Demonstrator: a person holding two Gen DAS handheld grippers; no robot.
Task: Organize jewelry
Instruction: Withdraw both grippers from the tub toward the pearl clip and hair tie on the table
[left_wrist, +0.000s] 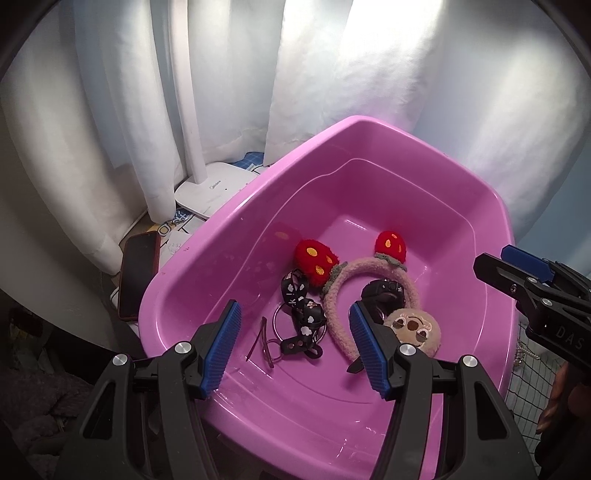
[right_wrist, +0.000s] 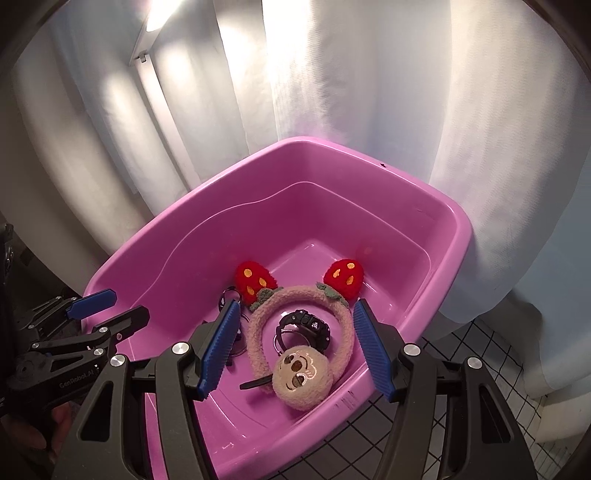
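A pink plastic tub (left_wrist: 229, 236) (right_wrist: 155, 240) holds a fuzzy pink headband (left_wrist: 334, 295) (right_wrist: 258, 325) with two red strawberry ears, a black watch (left_wrist: 384, 291) (right_wrist: 306, 325), a round plush face charm (left_wrist: 415, 330) (right_wrist: 301, 374), a black patterned strap keychain (left_wrist: 303, 314) and a thin hair clip (left_wrist: 258, 338). My left gripper (left_wrist: 293, 343) is open and empty above the tub's near side. My right gripper (right_wrist: 291, 341) is open and empty above the headband and watch. Each gripper shows in the other's view, the right one (left_wrist: 513, 271) and the left one (right_wrist: 110, 306).
White curtains hang behind the tub. A dark phone (left_wrist: 138, 273) and a white lamp base (left_wrist: 214, 188) lie to the tub's left. A black wire grid (right_wrist: 461, 369) and a pearl chain (left_wrist: 524, 354) are on the tub's right.
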